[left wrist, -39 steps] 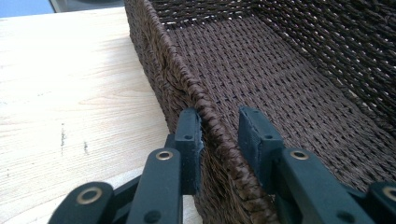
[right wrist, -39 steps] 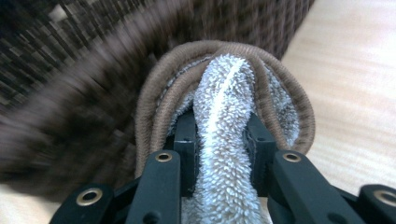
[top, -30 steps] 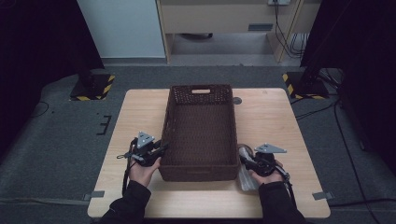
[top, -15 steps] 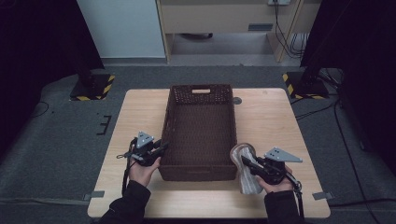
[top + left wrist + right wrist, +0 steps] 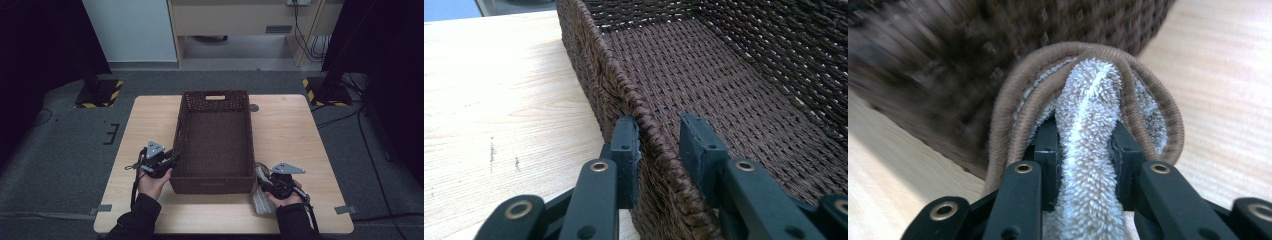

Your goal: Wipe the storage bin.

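While the person's left gripper [image 5: 172, 156] holds the near left rim of the long dark-brown woven wicker basket [image 5: 215, 145], the right gripper [image 5: 264, 181] carries a folded pale grey terry cloth with a tan corded hem [image 5: 260, 196] just off the basket's near right corner. In the left gripper view the two black jaws straddle the braided rim [image 5: 644, 130], one outside and one inside the wall; the outer pad presses the weave and the inner one stands a little off it (a steadying hold, as I read it, more than a hard clamp). In the right gripper view the jaws are closed narrowly on the towelling, which bulges up between them in a loop [image 5: 1088, 110], with the basket's outer wall blurred close behind.

The basket sits in the middle of the light wooden table [image 5: 295, 130], its floor bare. So the cloth is picked up and the basket is steadied. What remains, I judge, is lifting the cloth over the near right rim, laying it inside and letting go.
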The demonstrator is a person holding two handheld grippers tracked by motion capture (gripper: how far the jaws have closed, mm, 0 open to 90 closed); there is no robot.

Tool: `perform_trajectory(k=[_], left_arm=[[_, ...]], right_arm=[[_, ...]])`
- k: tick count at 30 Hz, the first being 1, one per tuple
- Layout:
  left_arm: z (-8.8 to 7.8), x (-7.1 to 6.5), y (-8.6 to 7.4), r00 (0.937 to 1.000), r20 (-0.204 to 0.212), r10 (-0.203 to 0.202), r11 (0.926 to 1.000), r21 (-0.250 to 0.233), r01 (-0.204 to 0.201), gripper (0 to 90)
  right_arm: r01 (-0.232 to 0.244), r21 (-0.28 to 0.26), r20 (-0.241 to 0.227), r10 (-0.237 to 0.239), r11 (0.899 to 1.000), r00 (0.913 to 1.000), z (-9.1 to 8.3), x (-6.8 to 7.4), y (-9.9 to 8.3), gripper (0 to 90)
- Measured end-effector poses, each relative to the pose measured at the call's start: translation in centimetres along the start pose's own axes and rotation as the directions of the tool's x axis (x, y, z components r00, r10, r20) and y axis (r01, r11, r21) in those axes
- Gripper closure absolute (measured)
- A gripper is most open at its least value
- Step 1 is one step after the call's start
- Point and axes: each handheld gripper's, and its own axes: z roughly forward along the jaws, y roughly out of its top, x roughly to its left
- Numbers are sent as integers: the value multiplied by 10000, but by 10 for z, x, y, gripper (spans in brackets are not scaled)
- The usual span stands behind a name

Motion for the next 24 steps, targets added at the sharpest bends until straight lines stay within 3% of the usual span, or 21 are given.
perform_trajectory(k=[6, 8, 9, 10, 15, 17, 19, 21, 24], left_arm=[[0, 0, 0, 10000, -5, 24, 10000, -7, -24, 683], [0, 0, 0, 10000, -5, 19, 10000, -11, -19, 683], [0, 0, 0, 10000, -5, 19, 10000, -11, -19, 682], [0, 0, 0, 10000, -4, 15, 10000, -5, -15, 683], [0, 0, 0, 10000, -5, 10, 10000, -5, -10, 683], [0, 0, 0, 10000, -6, 11, 10000, -6, -11, 683], [0, 0, 0, 10000, -10, 15, 10000, -9, -15, 683], [0, 0, 0, 10000, -13, 25, 10000, -7, -25, 682], [0, 0, 0, 10000, -12, 18, 10000, -15, -18, 683]], right_arm=[[-246, -57, 69, 246, 9997, 9997, -4, -5, 3, 722], [-378, -734, 101, 387, 9966, 9992, -19, -10, 9, 722], [-378, -734, 101, 387, 9966, 9992, -19, -10, 9, 722], [-493, -1475, 82, 510, 9878, 9987, -37, -13, 14, 722], [-576, -2501, -489, 468, 9665, 9977, -62, -8, 24, 721], [-535, -2549, -674, 375, 9655, 9970, -65, -2, 25, 722], [-392, -2316, -868, 195, 9720, 9960, -62, 6, 22, 722], [-350, -2062, -877, 171, 9779, 9960, -57, 11, 18, 724], [-509, -2012, -789, 356, 9782, 9962, -53, 13, 11, 726]])
